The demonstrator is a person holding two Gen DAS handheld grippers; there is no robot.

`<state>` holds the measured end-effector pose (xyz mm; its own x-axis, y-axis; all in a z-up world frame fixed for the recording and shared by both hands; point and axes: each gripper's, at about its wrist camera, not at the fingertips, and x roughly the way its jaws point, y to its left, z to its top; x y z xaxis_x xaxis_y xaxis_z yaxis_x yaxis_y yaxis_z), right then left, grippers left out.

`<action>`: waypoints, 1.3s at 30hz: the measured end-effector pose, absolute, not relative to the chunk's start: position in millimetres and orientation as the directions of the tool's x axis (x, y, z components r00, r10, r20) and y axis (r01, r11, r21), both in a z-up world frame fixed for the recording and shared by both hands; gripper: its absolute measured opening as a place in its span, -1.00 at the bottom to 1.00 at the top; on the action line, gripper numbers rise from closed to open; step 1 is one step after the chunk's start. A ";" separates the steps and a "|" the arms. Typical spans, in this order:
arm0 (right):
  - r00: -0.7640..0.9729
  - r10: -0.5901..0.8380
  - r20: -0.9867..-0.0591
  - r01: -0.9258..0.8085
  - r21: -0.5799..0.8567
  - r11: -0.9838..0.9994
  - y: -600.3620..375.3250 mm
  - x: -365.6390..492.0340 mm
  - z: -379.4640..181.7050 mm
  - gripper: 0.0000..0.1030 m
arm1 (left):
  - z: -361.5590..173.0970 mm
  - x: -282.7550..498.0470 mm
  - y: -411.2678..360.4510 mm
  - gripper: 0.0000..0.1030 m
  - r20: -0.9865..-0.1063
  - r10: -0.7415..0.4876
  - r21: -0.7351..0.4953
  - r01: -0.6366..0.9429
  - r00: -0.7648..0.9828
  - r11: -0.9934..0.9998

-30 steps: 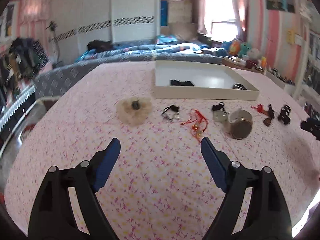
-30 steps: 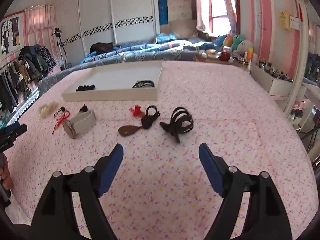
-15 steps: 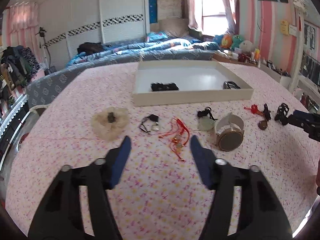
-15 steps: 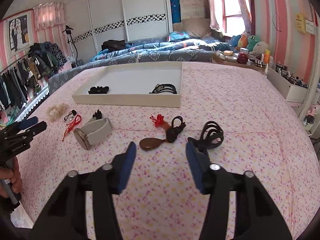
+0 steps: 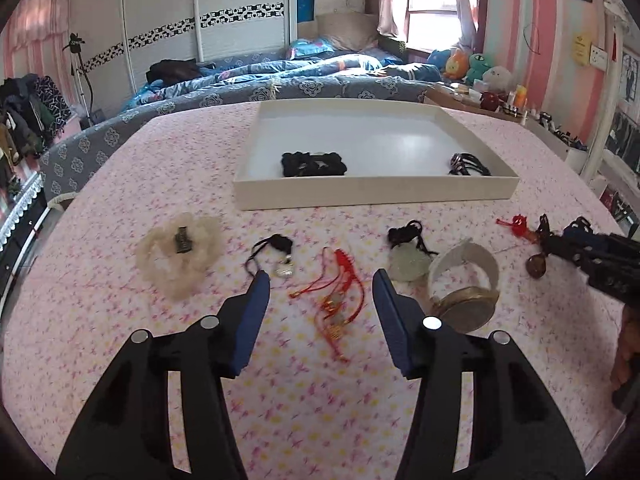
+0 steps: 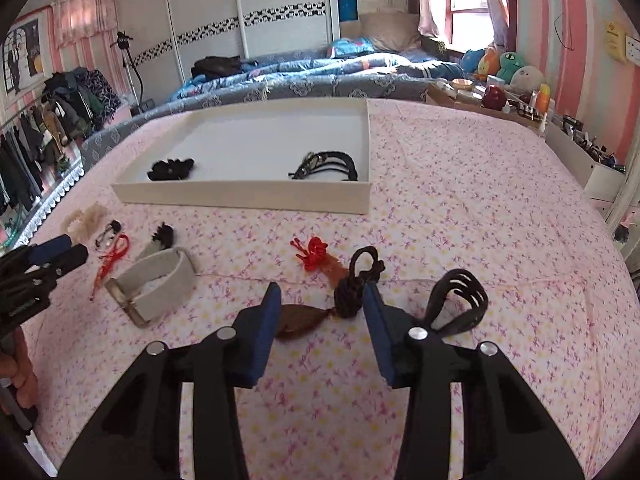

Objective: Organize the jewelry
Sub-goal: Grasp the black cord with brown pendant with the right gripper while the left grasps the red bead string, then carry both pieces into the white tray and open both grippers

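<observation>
My left gripper [image 5: 321, 276] hovers open over the pink cloth, and a red cord necklace [image 5: 340, 292] lies between its blue fingers, untouched. My right gripper [image 6: 321, 288] is closing. The black knotted cord [image 6: 349, 300] of a brown pendant [image 6: 298, 320] lies between its jaws, close to the right finger, and the pads do not press it. A white tray [image 5: 376, 196] at the back holds a black scrunchie [image 5: 314, 164] and a black bracelet [image 5: 468, 164]. In the right wrist view the same tray [image 6: 240, 198] sits to the left.
Loose on the cloth: a cream fluffy scrunchie [image 5: 180, 252], a black cord with silver pendant [image 5: 276, 256], a jade pendant [image 5: 408, 264], a white band with a gold case [image 5: 466, 284], a red tassel [image 6: 314, 254], a black hair claw [image 6: 456, 300]. A bed lies behind the table.
Both grippers moved forward over the jewelry and their jaws narrowed. The red necklace now lies between the left fingers and the brown pendant's cord between the right ones.
</observation>
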<state>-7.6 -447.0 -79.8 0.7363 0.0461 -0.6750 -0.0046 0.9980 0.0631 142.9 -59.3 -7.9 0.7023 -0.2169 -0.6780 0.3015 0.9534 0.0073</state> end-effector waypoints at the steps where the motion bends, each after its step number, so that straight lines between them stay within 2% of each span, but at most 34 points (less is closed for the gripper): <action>1: 0.736 0.044 -0.676 0.000 0.064 0.998 -448.0 -6.5 -80.7 -0.17 | -8.9 144.7 -62.8 0.03 -0.683 -0.217 0.013 0.309 0.698 0.951; 5: 0.731 0.029 -0.682 0.012 0.056 0.998 -449.6 1.7 -80.7 -0.17 | -17.3 149.1 -71.9 0.03 -0.710 -0.244 -0.009 0.338 0.661 0.941; 6: 0.727 0.030 -0.686 0.014 0.057 0.998 -450.3 4.0 -81.0 -0.20 | -19.9 148.9 -75.7 0.03 -0.714 -0.243 0.001 0.348 0.657 0.938; 7: 0.725 0.029 -0.688 0.016 0.058 0.998 -451.2 5.9 -81.4 -0.32 | -23.2 149.8 -79.5 -0.01 -0.723 -0.239 0.012 0.358 0.648 0.934; 9: 0.714 0.020 -0.700 0.023 0.052 0.998 -452.0 10.3 -83.6 -0.34 | -29.1 153.2 -82.0 -0.22 -0.741 -0.234 0.007 0.355 0.629 0.935; 11: 0.703 0.020 -0.711 0.028 0.055 0.998 -453.2 14.3 -86.2 -0.52 | -34.7 157.2 -83.9 -0.34 -0.759 -0.226 0.004 0.352 0.610 0.936; 17: 0.704 0.038 -0.709 0.030 0.083 0.996 -460.6 15.7 -90.2 -0.73 | -35.4 163.3 -79.0 -0.88 -0.762 -0.236 -0.021 0.342 0.603 0.940; 24: 0.742 0.056 -0.669 0.016 0.101 0.995 -461.5 1.3 -73.2 -0.77 | -23.2 156.6 -73.3 -0.91 -0.730 -0.277 -0.055 0.349 0.625 0.935; 30: 0.786 0.070 -0.615 -0.006 0.105 0.994 -459.8 -12.7 -47.5 -0.77 | 9.6 148.1 -69.2 -0.91 -0.670 -0.294 -0.051 0.353 0.682 0.934; 39: 0.840 0.067 -0.539 -0.031 0.076 0.997 -451.7 -2.9 -6.4 -0.78 | 57.9 167.0 -63.2 -0.91 -0.579 -0.261 -0.012 0.312 0.772 0.950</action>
<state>-2.9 -451.7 -6.4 0.8398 0.0670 -0.5388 -0.0311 0.9967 0.0756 167.0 -63.2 57.9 0.7723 -0.2608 -0.5792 0.3116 0.9501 -0.0123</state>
